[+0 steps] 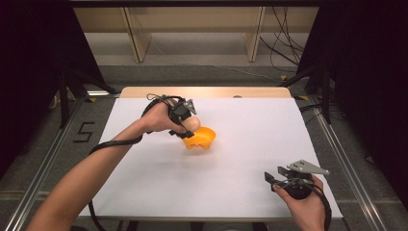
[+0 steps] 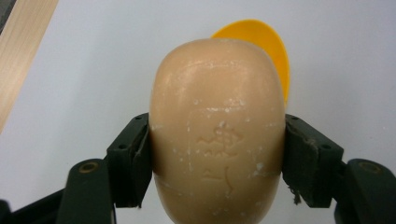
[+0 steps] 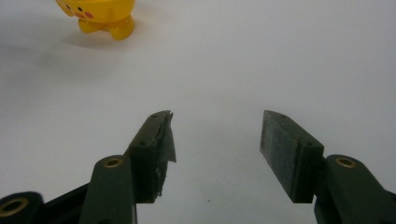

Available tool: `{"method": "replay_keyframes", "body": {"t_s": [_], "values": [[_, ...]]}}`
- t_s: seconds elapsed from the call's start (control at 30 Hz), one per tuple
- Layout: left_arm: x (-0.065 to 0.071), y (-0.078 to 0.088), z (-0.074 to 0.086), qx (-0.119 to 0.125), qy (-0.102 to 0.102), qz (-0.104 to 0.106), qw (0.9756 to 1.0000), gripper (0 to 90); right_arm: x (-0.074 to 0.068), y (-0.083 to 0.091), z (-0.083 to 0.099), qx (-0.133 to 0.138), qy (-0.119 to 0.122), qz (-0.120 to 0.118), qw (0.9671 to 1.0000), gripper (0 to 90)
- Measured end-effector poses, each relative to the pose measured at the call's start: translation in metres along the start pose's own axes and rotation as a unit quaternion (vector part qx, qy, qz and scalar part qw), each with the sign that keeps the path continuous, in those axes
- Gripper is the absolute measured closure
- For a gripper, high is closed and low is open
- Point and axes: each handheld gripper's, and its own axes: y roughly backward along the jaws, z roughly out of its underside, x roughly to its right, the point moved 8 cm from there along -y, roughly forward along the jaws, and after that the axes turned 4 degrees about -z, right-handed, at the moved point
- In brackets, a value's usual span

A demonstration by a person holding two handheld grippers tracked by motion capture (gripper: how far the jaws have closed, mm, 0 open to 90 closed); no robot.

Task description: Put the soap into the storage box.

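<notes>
My left gripper (image 1: 186, 126) pinches a rounded beige soap bar (image 2: 217, 130), perhaps just touching the yellow plastic character-faced dish (image 1: 199, 138) mid-table. My right gripper (image 3: 215, 149) hangs spread, empty, near the white table's (image 1: 250, 159) front corner.

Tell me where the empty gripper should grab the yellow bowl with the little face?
Probably by its rim. The yellow bowl stands upright on little feet, open at the top, so the right gripper, whose jaws are open, could come down from above with one jaw inside the wall. Choose the side away from the soap in the left gripper.
</notes>
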Motion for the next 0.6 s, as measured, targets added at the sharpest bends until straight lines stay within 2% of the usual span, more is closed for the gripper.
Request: {"method": "replay_keyframes", "body": {"t_s": [0.03, 0.07, 0.1, 0.3, 0.33, 0.6], "values": [[-0.0005, 0.0, 0.0002, -0.003, -0.005, 0.001, 1.0, 32.3, 0.0014, -0.0002, -0.0006, 0.002, 0.009, 0.001, 1.0, 44.0], [0.0002, -0.0009, -0.0007, 0.002, 0.002, 0.001, 1.0, 32.3, 0.0012, -0.0001, -0.0004, 0.001, 0.007, 0.001, 1.0, 44.0], [0.0003, -0.001, -0.0008, 0.002, 0.001, 0.002, 1.0, 32.3, 0.0, 0.0001, -0.0001, 0.0, 0.0, 0.0, 1.0, 43.9], [0.0011, -0.0033, -0.0029, 0.009, -0.001, 0.004, 1.0, 32.3, 0.0001, -0.0002, 0.0, 0.0, 0.001, 0.0, 1.0, 43.8], [0.0013, -0.0036, -0.0031, 0.009, -0.002, 0.005, 1.0, 32.3, 0.0034, -0.001, -0.0015, 0.006, 0.021, -0.001, 0.9998, 43.9], [0.0023, -0.0068, -0.0042, 0.007, -0.008, 0.009, 0.9999, 32.3, 0.0027, -0.0008, -0.0017, 0.005, 0.022, -0.002, 0.9997, 43.9]]}}
